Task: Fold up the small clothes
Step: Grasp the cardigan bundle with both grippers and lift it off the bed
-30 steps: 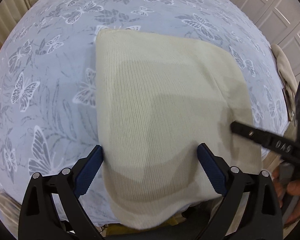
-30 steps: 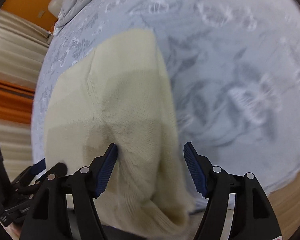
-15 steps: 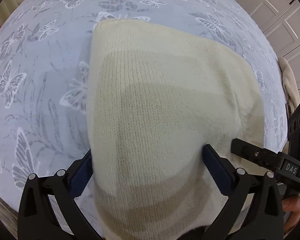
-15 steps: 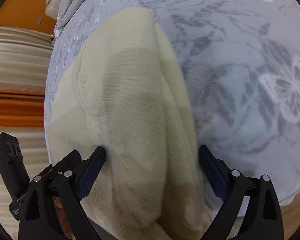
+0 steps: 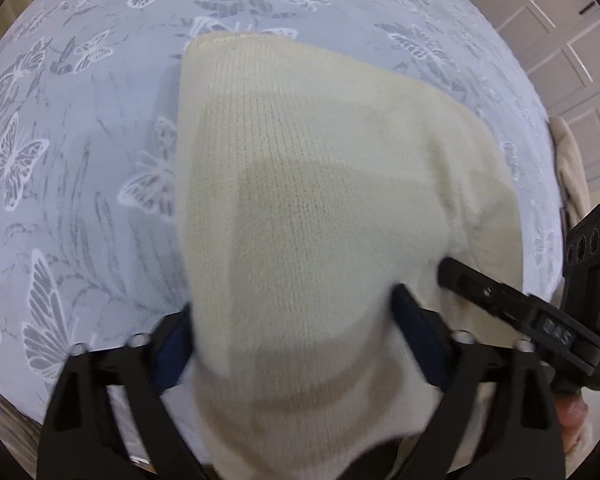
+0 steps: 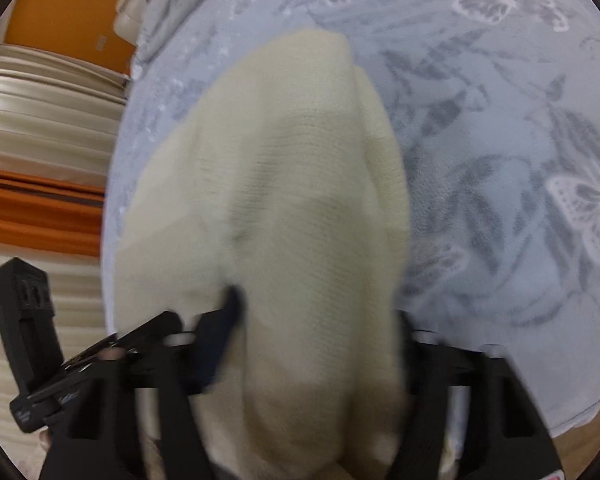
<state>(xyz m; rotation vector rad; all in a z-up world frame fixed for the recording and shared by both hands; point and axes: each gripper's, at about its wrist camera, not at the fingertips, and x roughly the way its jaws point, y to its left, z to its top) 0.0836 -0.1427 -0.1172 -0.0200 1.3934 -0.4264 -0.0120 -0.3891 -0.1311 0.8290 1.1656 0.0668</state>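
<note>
A cream knitted garment [image 5: 320, 200] lies on a pale blue butterfly-print bed cover [image 5: 80, 168], its near end bunched up between the fingers of my left gripper [image 5: 292, 332]. The jaws stand wide on either side of the fabric. In the right wrist view the same garment [image 6: 284, 208] rises between the fingers of my right gripper [image 6: 316, 320], which are closing in on it; the view is blurred. The right gripper shows in the left wrist view [image 5: 500, 300] at the garment's right edge. The left gripper shows at lower left in the right wrist view [image 6: 60, 360].
The bed cover [image 6: 520, 160] fills most of both views. White panelled cupboard doors [image 5: 560, 60] stand beyond the bed at right. An orange wall [image 6: 60, 12] and striped cream bedding [image 6: 40, 112] lie at left in the right wrist view.
Both grippers have pushed forward over the garment's near end, and the fabric has bunched and risen between their fingers. The right gripper's fingers have come closer together around it.
</note>
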